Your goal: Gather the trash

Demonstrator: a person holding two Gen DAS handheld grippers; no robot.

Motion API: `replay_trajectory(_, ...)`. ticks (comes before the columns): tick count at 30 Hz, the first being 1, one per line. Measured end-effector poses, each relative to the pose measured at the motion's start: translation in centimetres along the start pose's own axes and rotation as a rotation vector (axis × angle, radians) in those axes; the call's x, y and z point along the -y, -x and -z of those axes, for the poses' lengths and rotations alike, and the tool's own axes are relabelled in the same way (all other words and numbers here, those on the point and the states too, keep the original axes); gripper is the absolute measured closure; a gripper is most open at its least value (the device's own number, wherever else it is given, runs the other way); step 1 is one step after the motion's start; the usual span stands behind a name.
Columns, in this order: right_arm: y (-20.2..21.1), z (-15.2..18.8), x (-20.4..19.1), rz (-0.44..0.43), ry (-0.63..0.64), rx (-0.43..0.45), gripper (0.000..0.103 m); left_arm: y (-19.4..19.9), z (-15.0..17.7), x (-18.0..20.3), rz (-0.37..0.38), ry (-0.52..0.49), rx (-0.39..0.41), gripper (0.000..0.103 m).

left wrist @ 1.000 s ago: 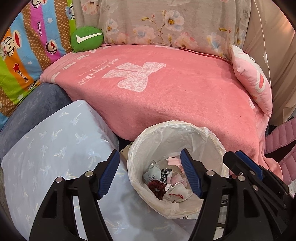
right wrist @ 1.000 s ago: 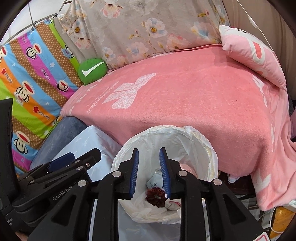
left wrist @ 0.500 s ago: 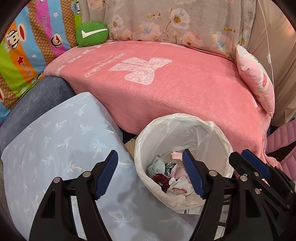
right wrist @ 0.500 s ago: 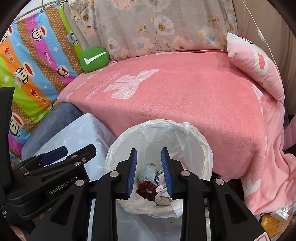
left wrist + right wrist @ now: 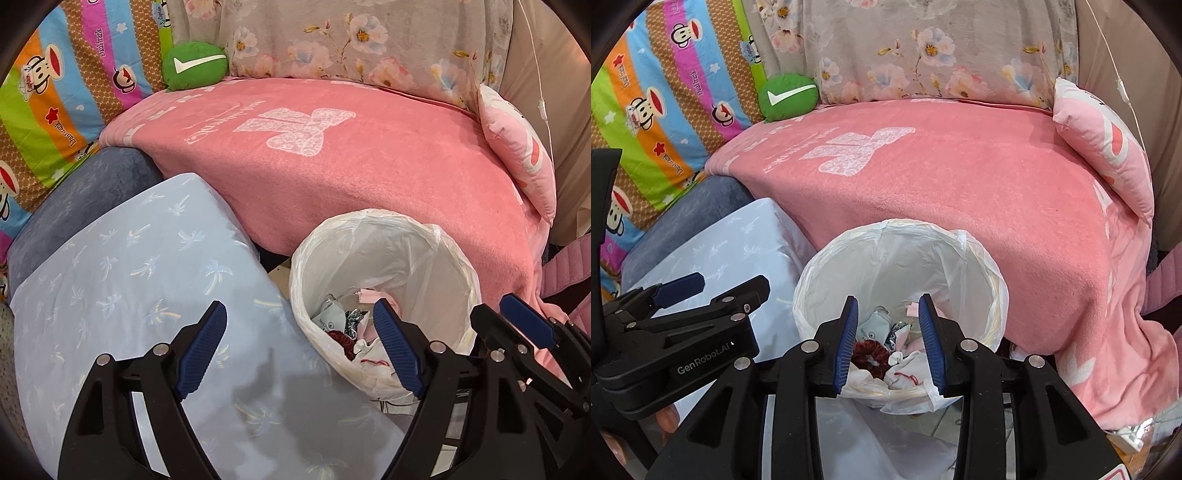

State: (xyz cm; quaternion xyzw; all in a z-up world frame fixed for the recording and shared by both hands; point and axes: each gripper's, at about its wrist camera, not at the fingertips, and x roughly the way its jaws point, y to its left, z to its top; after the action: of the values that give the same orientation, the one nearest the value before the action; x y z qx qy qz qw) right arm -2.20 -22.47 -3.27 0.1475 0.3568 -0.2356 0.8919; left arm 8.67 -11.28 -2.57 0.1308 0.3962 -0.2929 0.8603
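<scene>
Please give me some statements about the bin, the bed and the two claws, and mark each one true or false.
1. The trash bin is lined with a white plastic bag. True.
2. The bin is empty. False: a dark red scrunchie and crumpled scraps lie inside.
3. The right claw grips a scrap. False: its jaws are opening, nothing between them.
4. The green cushion lies at the far edge of the pink blanket. True.
5. The left claw holds the bin's rim. False: it is opening wide and holds nothing.

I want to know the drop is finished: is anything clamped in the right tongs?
No: the right tongs are opening with nothing between their pads, and the trash lies below in the lined bin.
</scene>
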Motion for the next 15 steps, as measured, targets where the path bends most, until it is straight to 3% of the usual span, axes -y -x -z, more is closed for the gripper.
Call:
replay_trajectory(5, 0.2, 0.8, -0.3, 0.008, 0.027, -0.006, 0.064, 0.1, 0.9, -0.5, -0.003, 0.001, -0.007, 0.021)
replay_trajectory(8, 0.3, 1.3, -0.6, 0.017, 0.043, -0.009, 0.057, 0.2, 1.6, -0.8, -0.013, 0.006, -0.007, 0.015)
replay_trajectory(15, 0.6, 2.1, -0.9, 0.033, 0.071, -0.008, 0.045, 0.3, 2.6, -1.6, -0.027, 0.019, -0.022, 0.013)
